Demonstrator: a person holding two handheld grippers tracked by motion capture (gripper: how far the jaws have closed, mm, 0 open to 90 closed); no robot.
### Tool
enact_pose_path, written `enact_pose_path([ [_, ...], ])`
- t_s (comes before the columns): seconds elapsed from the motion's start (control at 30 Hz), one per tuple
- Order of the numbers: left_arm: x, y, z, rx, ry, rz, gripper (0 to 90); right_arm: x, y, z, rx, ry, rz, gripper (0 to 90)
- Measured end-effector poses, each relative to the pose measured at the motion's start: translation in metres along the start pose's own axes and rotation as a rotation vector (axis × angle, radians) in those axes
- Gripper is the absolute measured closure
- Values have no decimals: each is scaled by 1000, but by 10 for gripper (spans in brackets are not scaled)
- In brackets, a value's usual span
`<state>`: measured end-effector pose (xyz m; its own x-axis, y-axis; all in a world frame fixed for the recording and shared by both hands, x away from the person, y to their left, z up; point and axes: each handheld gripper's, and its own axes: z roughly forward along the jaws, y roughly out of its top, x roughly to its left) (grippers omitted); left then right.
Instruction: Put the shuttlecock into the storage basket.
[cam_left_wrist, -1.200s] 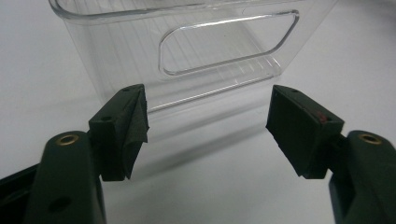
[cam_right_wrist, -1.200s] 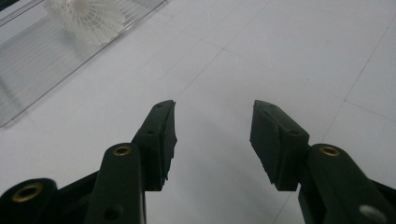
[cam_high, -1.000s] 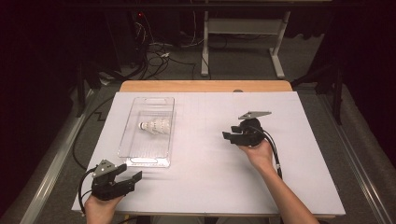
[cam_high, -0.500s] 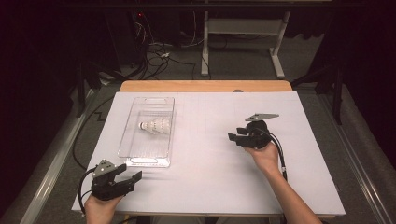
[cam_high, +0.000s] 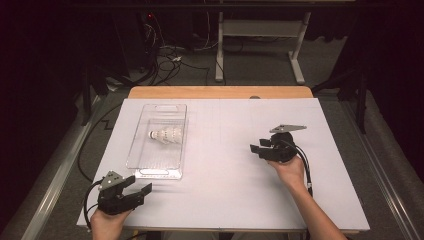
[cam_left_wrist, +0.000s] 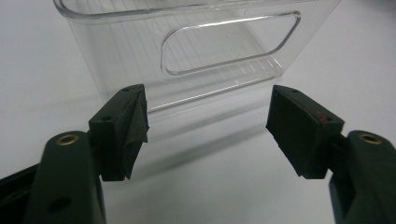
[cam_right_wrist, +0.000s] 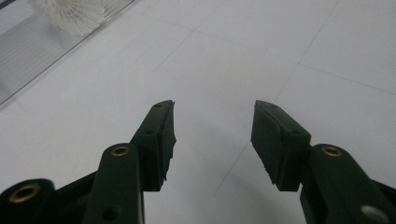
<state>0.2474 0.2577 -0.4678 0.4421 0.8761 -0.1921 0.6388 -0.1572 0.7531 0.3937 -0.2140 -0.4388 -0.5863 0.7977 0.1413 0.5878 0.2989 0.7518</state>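
Note:
A white shuttlecock (cam_high: 166, 135) lies on its side in a clear plastic tray (cam_high: 144, 153) on the left half of the white table. Its feathers show at the top left of the right gripper view as shuttlecock (cam_right_wrist: 74, 11) behind the tray wall (cam_right_wrist: 32, 51). My left gripper (cam_high: 145, 191) rests at the front left corner, open, nothing between its jaws, aimed at the tray's near end with the handle slot (cam_left_wrist: 229, 44). My right gripper (cam_high: 255, 149) hovers over the right half of the table, open and empty, pointing left toward the tray.
The white table sheet (cam_high: 225, 175) covers a wooden top (cam_high: 220, 92). Cables (cam_high: 165, 60) and a metal stand's legs (cam_high: 260, 55) lie on the dark floor behind the table. A black cable (cam_high: 305, 170) trails from the right gripper along the forearm.
The right gripper has drifted a little to the right, away from the tray, its jaws still apart. The left gripper and the shuttlecock have stayed put.

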Motion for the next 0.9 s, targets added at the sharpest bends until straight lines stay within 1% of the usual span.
enact_pose_path([
  [0.6,0,0,0,-4,-1,-1,304,-7,-14,-13,2,-24,10,494],
  [0.7,0,0,0,-5,0,0,304,-8,-16,-14,9,-25,10,492],
  [0.9,-1,0,0,-4,-1,0,304,-9,-21,-18,2,-30,10,490],
])
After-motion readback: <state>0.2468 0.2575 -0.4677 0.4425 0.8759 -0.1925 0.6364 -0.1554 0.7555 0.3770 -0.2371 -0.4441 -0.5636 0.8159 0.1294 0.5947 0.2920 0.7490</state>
